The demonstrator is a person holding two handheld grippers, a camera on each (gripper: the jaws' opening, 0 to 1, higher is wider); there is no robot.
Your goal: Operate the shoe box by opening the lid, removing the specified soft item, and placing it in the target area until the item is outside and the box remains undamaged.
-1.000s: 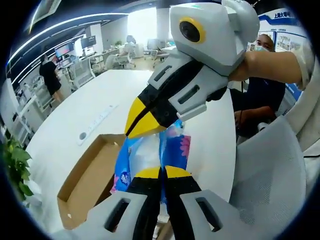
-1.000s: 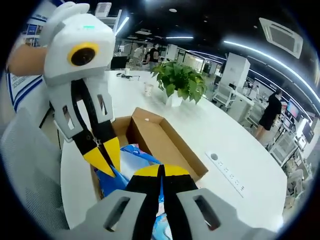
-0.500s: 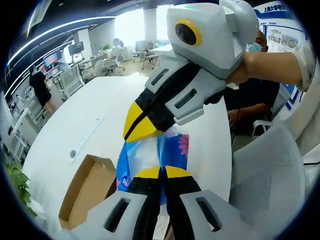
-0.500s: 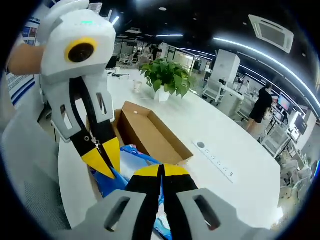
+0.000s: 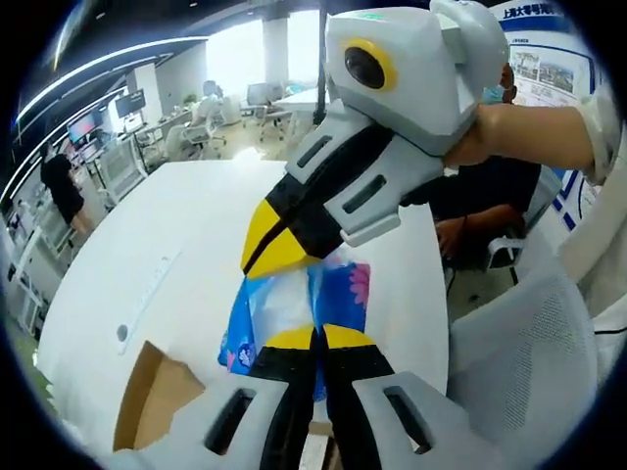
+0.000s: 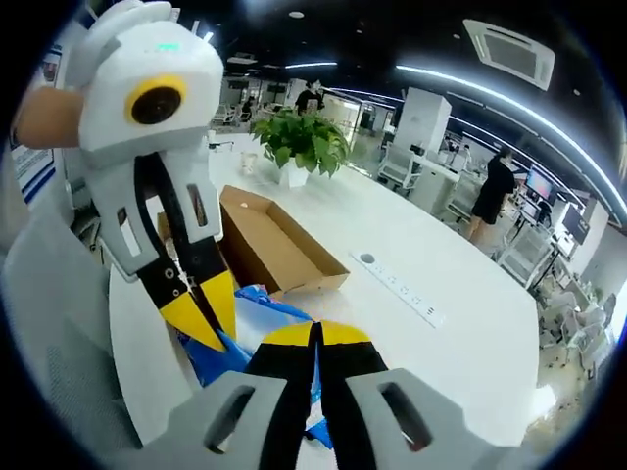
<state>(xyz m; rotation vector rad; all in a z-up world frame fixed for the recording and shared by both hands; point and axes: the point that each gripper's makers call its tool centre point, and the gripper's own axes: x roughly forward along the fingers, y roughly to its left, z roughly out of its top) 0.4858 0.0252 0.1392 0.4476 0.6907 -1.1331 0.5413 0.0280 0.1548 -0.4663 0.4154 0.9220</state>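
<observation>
Tabletop [image 6: 460,294]: white, long and rounded, carrying a cardboard box, a recessed power strip [image 6: 397,286] along its middle and a potted plant [image 6: 299,147] at the far end.

Shoe box [image 6: 269,245]: open brown cardboard, lid already off, inside bare in the right gripper view; sits on the tabletop between the plant and the near edge, looks undamaged. In the left gripper view, one corner at the bottom left [image 5: 157,406].

Soft item [image 5: 294,308]: blue plastic pack with a pink flower print and a clear middle, likely tissues; lifted clear of the box, hanging over the tabletop beside the near edge, held from both sides.

Left gripper [image 5: 315,338]: yellow tips pressed together, pinching the near end of the pack.

Right gripper [image 6: 315,333]: tips likewise closed onto the blue wrapper [image 6: 255,313]; seen from the left gripper view, beak clamped on the pack's top edge.

Step in hand: carrying the pack away from the box; opening and removal look done.

Next move: lowering onto the target area, not identifiable here; both pinches held until the pack rests flat, then jaws parted without dragging the wrapper or knocking the box.
</observation>
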